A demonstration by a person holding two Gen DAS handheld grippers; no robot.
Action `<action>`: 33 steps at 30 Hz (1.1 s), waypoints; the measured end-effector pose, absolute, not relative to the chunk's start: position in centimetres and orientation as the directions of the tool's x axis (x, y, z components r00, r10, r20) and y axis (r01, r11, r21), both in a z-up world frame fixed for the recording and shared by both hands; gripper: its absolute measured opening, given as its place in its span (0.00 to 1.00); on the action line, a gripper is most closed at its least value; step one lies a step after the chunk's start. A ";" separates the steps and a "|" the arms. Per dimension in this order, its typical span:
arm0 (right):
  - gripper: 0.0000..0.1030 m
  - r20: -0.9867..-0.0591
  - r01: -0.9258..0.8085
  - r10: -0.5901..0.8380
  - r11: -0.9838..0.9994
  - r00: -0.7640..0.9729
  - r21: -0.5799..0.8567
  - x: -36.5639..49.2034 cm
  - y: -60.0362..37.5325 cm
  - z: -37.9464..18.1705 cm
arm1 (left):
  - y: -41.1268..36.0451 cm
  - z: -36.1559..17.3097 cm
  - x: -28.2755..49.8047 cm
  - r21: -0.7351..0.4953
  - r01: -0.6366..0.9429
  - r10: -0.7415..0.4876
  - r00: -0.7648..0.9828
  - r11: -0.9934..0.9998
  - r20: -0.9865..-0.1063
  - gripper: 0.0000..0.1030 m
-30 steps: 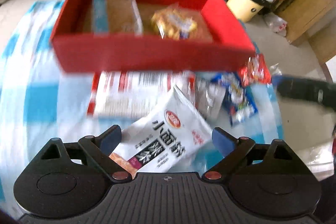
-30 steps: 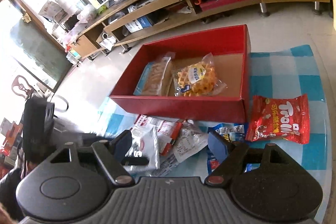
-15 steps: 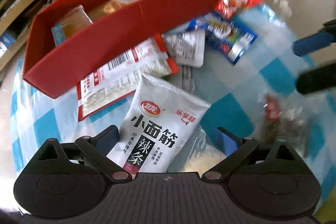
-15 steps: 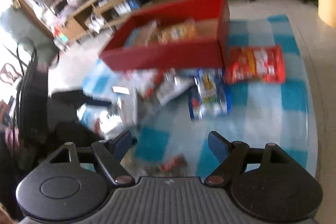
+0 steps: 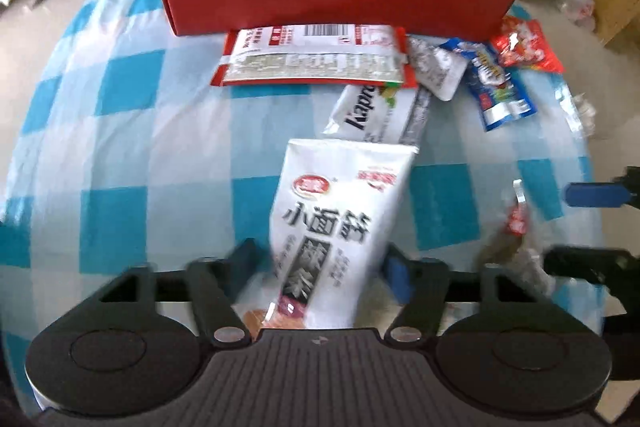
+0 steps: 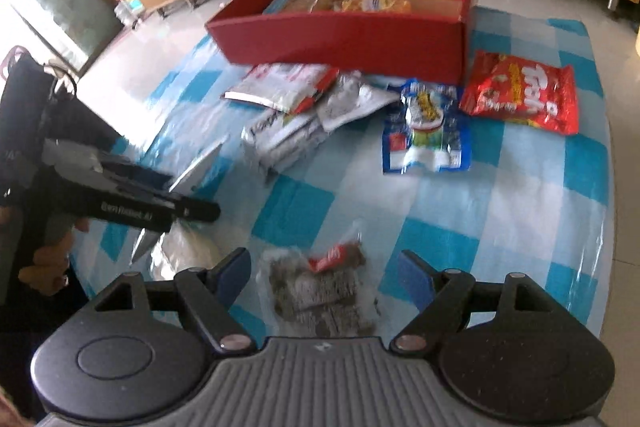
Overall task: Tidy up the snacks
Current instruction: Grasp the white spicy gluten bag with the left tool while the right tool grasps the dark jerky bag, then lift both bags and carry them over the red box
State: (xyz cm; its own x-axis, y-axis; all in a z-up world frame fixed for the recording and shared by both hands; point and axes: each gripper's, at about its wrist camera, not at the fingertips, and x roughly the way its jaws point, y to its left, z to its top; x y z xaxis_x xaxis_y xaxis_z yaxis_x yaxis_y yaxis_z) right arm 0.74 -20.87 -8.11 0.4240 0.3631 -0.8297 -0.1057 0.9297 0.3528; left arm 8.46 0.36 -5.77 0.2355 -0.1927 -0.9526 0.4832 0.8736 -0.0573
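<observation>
Left wrist: closing jaws straddle white packet (image 5: 340,223).

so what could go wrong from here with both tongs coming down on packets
The left tongs have just been closing around the white packet, which lies over another packet; it might drag that one along. The right tongs straddle a clear crinkly packet, which could slip. The two tongs work close together and may bump.
</observation>
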 end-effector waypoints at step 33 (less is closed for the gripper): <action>0.81 -0.895 -0.202 0.170 0.975 0.413 0.092 -1.1 -17.1 -11.5 | -0.1 -6.8 7.7 0.035 0.438 -0.114 0.309 0.898 -0.944 0.76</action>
State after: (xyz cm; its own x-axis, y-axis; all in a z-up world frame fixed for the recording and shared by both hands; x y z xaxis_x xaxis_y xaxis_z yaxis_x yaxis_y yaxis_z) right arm -1.14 -17.07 -11.48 0.4130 0.1699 -0.8947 -0.2024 0.9750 0.0917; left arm 7.72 -0.09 -6.78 0.3095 -0.1139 -0.9441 0.4384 0.8981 0.0353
